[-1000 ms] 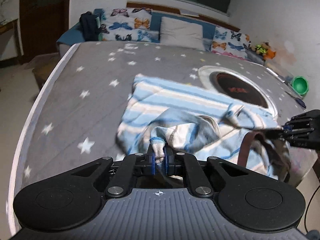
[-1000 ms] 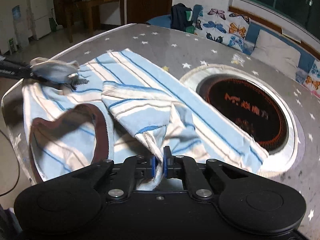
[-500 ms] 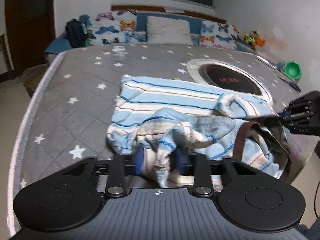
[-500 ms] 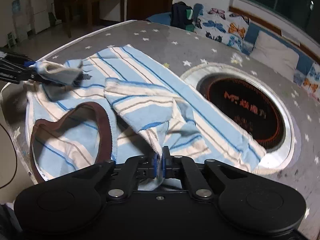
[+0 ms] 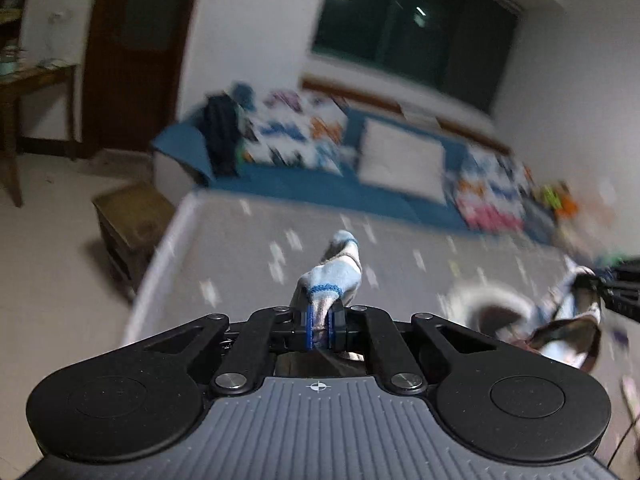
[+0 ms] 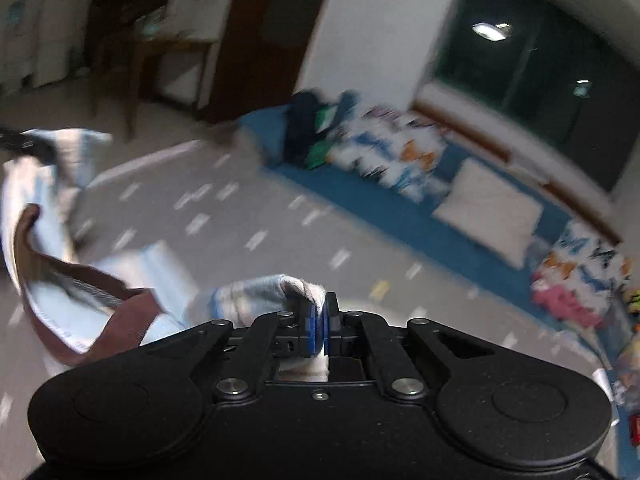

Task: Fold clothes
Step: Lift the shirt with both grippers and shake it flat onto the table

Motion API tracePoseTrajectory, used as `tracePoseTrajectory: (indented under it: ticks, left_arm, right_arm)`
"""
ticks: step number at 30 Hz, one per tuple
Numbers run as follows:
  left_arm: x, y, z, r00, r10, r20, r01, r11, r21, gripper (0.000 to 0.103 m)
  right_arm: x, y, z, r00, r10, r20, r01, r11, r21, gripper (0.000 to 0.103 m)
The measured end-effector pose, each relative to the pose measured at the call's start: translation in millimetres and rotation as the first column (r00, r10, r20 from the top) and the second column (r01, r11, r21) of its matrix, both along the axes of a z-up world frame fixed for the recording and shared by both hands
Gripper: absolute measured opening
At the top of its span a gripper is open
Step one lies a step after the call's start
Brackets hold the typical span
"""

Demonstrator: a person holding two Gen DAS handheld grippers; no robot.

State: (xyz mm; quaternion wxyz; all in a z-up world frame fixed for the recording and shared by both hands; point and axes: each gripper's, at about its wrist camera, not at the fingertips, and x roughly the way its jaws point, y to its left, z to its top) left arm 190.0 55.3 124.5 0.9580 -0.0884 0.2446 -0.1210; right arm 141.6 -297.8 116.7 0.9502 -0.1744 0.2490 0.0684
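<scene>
Left wrist view: my left gripper (image 5: pixel 319 326) is clenched on a bunched corner of the striped shirt (image 5: pixel 332 276), whose blue-stitched hem stands up just above my blue pads (image 5: pixel 308 328); the pinched cloth is raised off the grey star-patterned table (image 5: pixel 240 264), which lies blurred below and beyond it. At the right edge of this view, my right gripper (image 5: pixel 618 294) appears as a dark shape gripping another part of the same shirt, and the brown collar (image 5: pixel 560 332) hangs in a loop beneath it, over the pale ring of the round inset (image 5: pixel 488 298) in the table. Behind the table stand a blue sofa (image 5: pixel 320 188), a white cushion (image 5: pixel 402 164), a dark window (image 5: pixel 412 56) and a wooden door (image 5: pixel 136 52). Right wrist view: my right gripper (image 6: pixel 325 326) is clenched on a pale blue-and-white fold of the striped shirt (image 6: pixel 264 292), the cloth pressed between my pads with almost no gap. From there the garment trails leftward, its brown collar (image 6: pixel 80 280) hanging open, up to my left gripper (image 6: pixel 24 146), a dark shape at the left edge holding the far corner. The shirt hangs between my two grippers, above the table (image 6: pixel 280 216); the frame is motion-blurred, so finer folds cannot be told.
</scene>
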Motion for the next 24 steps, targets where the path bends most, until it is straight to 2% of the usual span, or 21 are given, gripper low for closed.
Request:
tracePoseTrajectory:
  ticks: [2, 4, 8, 9, 11, 14, 15, 18, 19, 20, 23, 24]
  left_arm:
    - [14, 0, 22, 0.998, 0.036, 0.043, -0.036, 0.999, -0.004, 0.007]
    - [30, 1, 63, 0.988, 0.086, 0.127, -0.081, 0.996, -0.044, 0.007]
    - [26, 2, 108, 0.960, 0.121, 0.253, -0.089, 0.987, -0.131, 0.007]
    - [25, 3, 110, 0.958, 0.120, 0.259, -0.088, 0.987, -0.132, 0.007]
    - [14, 0, 115, 0.952, 0.110, 0.286, -0.076, 0.989, -0.127, 0.007]
    - [-5, -3, 101, 0.960, 0.098, 0.263, -0.076, 0.993, -0.092, 0.007]
    - [-17, -4, 82, 0.971, 0.095, 0.220, -0.081, 0.994, -0.074, 0.007]
    - [-38, -2, 49, 0.984, 0.085, 0.157, -0.076, 0.995, -0.059, 0.007]
    - [-53, -2, 24, 0.991, 0.081, 0.111, -0.076, 0.996, -0.044, 0.007]
    - [-55, 1, 21, 0.991, 0.080, 0.103, -0.076, 0.996, -0.041, 0.007]
    - [-99, 3, -47, 0.997, 0.073, -0.030, -0.072, 0.997, 0.013, 0.007]
    - [-102, 6, -52, 0.997, 0.072, -0.042, -0.071, 0.997, 0.013, 0.007]
  right_arm:
    - [30, -5, 27, 0.996, -0.050, 0.072, 0.049, 0.999, 0.025, 0.004]
    - [50, -9, 54, 0.984, -0.094, 0.153, 0.087, 0.995, 0.056, 0.004]
    - [65, -14, 104, 0.943, -0.139, 0.303, 0.102, 0.986, 0.134, 0.004]
    - [64, -16, 107, 0.939, -0.145, 0.311, 0.103, 0.984, 0.147, 0.004]
    - [51, -19, 84, 0.956, -0.141, 0.258, 0.104, 0.983, 0.152, 0.004]
    - [31, -25, 50, 0.975, -0.134, 0.177, 0.106, 0.981, 0.160, 0.004]
    - [24, -27, 39, 0.980, -0.131, 0.150, 0.106, 0.981, 0.163, 0.004]
    - [4, -32, 5, 0.990, -0.122, 0.067, 0.109, 0.979, 0.171, 0.004]
    - [-3, -34, -6, 0.992, -0.119, 0.039, 0.110, 0.979, 0.173, 0.004]
    - [-10, -36, -17, 0.993, -0.115, 0.012, 0.111, 0.978, 0.176, 0.004]
    - [-30, -41, -51, 0.992, -0.103, -0.071, 0.115, 0.976, 0.183, 0.004]
    - [-37, -43, -62, 0.990, -0.099, -0.099, 0.116, 0.976, 0.185, 0.004]
